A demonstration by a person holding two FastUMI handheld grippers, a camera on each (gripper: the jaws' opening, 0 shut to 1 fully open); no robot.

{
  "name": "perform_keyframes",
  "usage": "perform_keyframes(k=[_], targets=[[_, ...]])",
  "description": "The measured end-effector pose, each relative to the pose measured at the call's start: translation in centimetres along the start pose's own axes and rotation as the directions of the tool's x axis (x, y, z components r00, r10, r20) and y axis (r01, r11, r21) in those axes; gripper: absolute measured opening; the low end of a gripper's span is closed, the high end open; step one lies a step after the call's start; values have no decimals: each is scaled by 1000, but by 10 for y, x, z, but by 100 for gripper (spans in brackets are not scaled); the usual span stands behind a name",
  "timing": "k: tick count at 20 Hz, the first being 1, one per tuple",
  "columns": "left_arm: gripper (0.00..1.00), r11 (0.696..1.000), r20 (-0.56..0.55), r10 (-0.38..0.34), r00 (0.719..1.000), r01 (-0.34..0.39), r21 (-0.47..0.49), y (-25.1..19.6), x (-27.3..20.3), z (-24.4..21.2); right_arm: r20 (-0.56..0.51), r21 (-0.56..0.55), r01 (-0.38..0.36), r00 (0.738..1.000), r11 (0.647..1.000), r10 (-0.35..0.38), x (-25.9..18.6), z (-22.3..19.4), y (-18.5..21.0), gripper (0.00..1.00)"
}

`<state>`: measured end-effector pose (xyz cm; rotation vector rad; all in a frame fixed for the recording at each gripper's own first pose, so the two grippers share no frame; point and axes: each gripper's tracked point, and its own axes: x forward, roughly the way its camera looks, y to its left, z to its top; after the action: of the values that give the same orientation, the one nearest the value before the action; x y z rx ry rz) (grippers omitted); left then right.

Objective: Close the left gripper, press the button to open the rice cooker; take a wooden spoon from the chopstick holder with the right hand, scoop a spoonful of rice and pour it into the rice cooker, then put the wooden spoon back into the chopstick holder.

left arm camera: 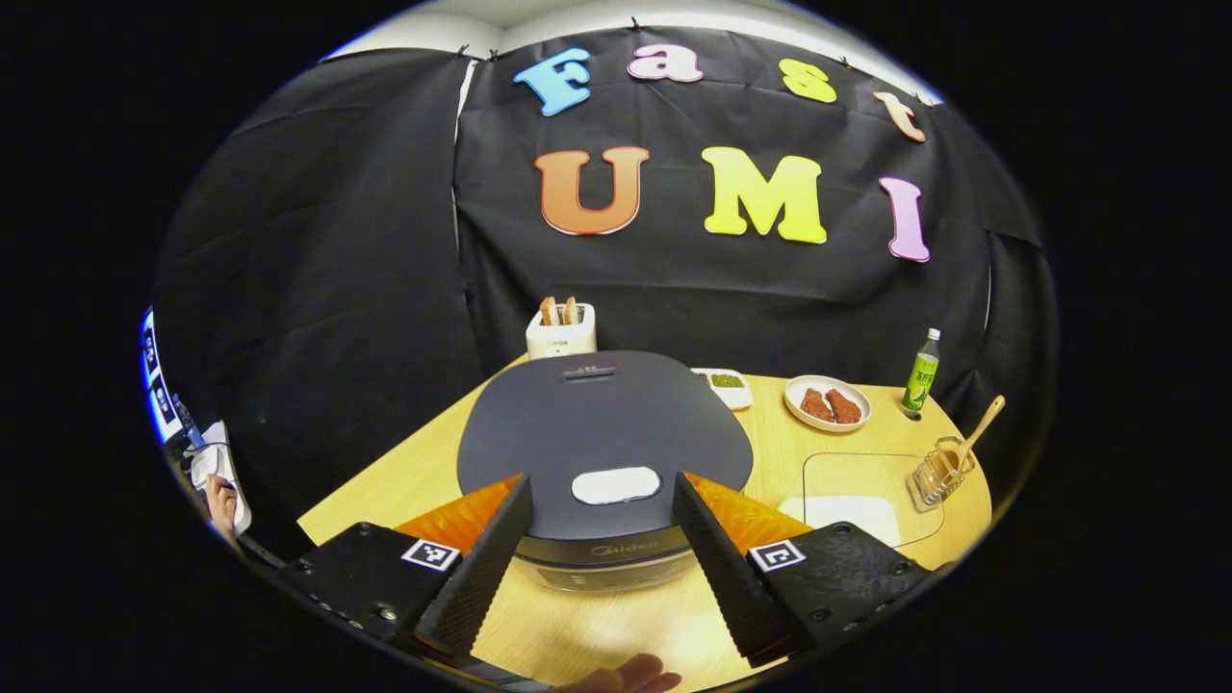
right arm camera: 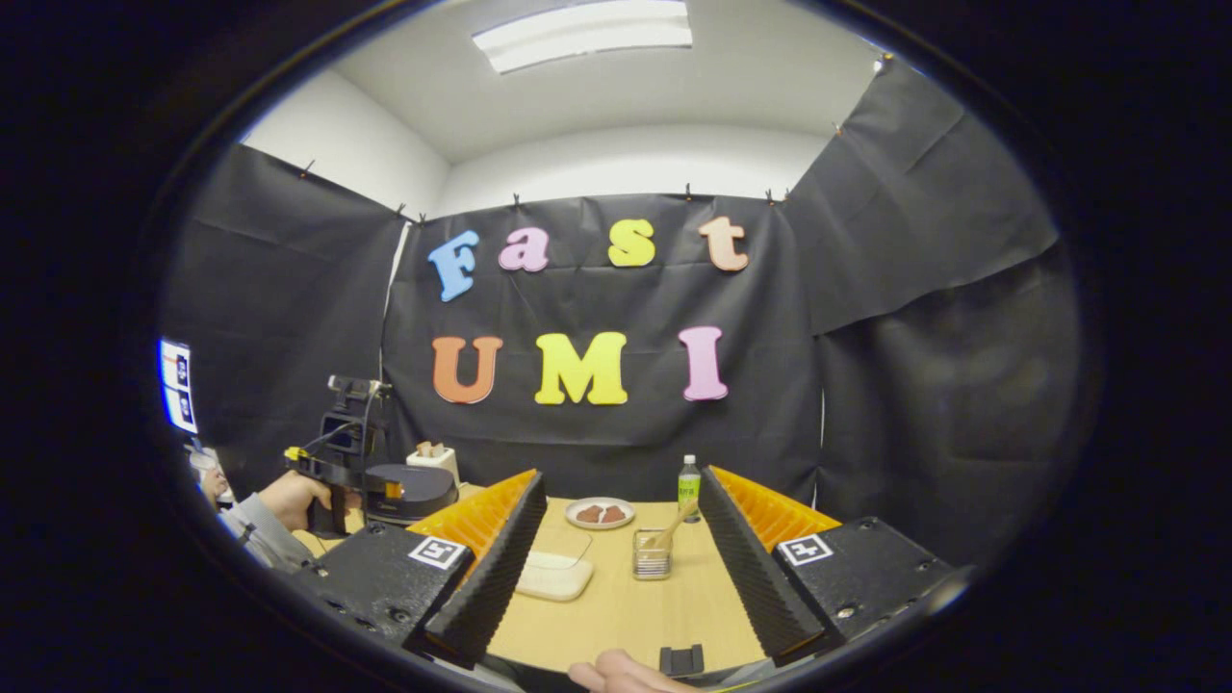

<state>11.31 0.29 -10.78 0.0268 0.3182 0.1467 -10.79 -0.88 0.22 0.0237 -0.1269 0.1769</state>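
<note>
While the left gripper (left arm camera: 602, 539) hangs wide apart and empty over the closed dark-grey rice cooker (left arm camera: 604, 433), the right gripper (right arm camera: 621, 563) gapes empty, facing the clear chopstick holder (right arm camera: 653, 555) with its wooden spoon (right arm camera: 674, 526)

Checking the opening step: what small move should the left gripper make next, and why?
Probably shut the left gripper first. Its fingers stand wide apart over the rice cooker, whose lid is down, with the pale button between them; a closed tip would press it better.
</note>
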Motion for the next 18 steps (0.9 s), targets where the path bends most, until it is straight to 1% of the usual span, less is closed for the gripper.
perform_keyframes(k=[3, 5, 7, 9, 10, 11, 13, 14, 16, 17, 18], targets=[[94, 999, 58, -34, 998, 36, -31, -4, -32, 25, -29, 8, 3, 1000, 1000, -3, 10, -3, 4, 100], [94, 998, 112, -39, 993, 43, -39, -3, -54, 41, -43, 13, 2, 999, 1000, -2, 16, -3, 7, 100], [95, 996, 152, -66, 986, 73, -42, -11, -84, 54, -48, 17, 14, 999, 1000, -14, 19, -2, 6, 100], [95, 996, 199, -74, 977, 80, -26, -11, -112, 61, -50, 20, 26, 998, 999, -25, 22, -1, 8, 100], [95, 995, 215, -87, 973, 95, -29, -12, -126, 64, -51, 21, 29, 998, 999, -28, 23, -1, 10, 99], [94, 992, 234, -102, 967, 115, -42, -17, -140, 67, -51, 22, 30, 998, 999, -28, 23, 0, 12, 100], [95, 989, 281, -111, 953, 133, -60, -20, -167, 72, -53, 20, 29, 998, 999, -28, 24, 1, 16, 99], [94, 988, 294, -119, 948, 142, -58, -22, -177, 70, -51, 17, 29, 998, 999, -28, 23, 2, 17, 100], [94, 986, 300, -135, 944, 158, -52, -26, -197, 61, -51, 6, 36, 998, 999, -36, 24, 3, 19, 99], [94, 986, 310, -135, 941, 158, -49, -27, -206, 57, -58, -1, 43, 997, 999, -43, 25, 1, 19, 100], [94, 985, 320, -145, 936, 168, -47, -28, -215, 55, -65, -6, 47, 997, 999, -47, 25, 0, 20, 99]])
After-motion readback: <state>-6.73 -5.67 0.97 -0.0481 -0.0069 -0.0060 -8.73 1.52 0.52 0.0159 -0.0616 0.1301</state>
